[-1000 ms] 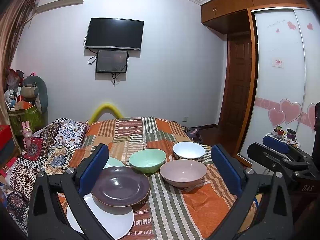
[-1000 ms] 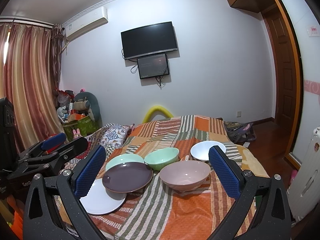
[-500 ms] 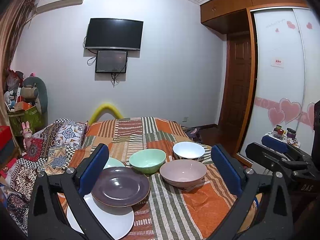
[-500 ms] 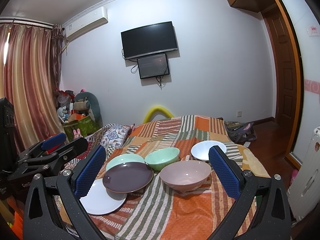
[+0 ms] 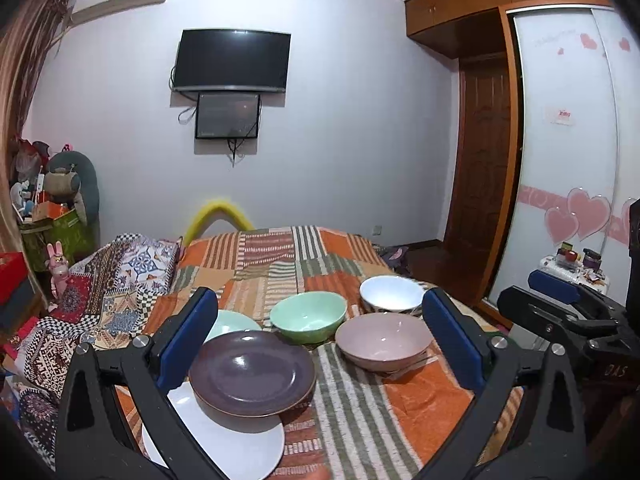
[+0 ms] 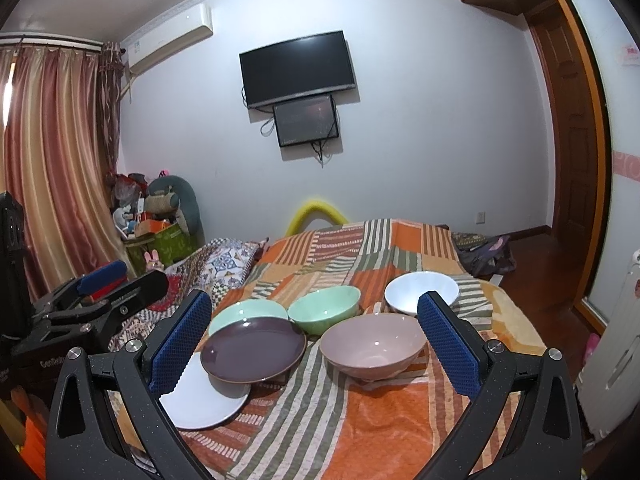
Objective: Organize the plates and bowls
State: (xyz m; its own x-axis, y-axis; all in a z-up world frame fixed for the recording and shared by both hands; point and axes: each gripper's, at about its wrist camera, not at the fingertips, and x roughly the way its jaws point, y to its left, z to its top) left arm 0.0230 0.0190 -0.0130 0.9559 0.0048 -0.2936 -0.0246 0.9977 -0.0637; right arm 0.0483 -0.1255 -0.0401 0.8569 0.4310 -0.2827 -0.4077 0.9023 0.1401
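On the striped bedspread (image 5: 384, 412) lie a purple plate (image 5: 252, 372), overlapping a white plate (image 5: 236, 444) and a light green plate (image 5: 230, 320). Beside them stand a green bowl (image 5: 308, 316), a pink bowl (image 5: 382, 342) and a white bowl (image 5: 392, 294). My left gripper (image 5: 320, 338) is open and empty, held back from the dishes. My right gripper (image 6: 316, 344) is open and empty, also short of them; in its view I see the purple plate (image 6: 252, 348), pink bowl (image 6: 372, 346), green bowl (image 6: 324, 312) and white bowl (image 6: 420, 292).
The bed's patterned quilt (image 5: 116, 276) lies at the left. A wall TV (image 5: 234, 60) hangs ahead. A wardrobe (image 5: 568, 152) and door (image 5: 480, 160) are at the right, toys and boxes (image 6: 160, 220) and a curtain (image 6: 52, 168) at the left.
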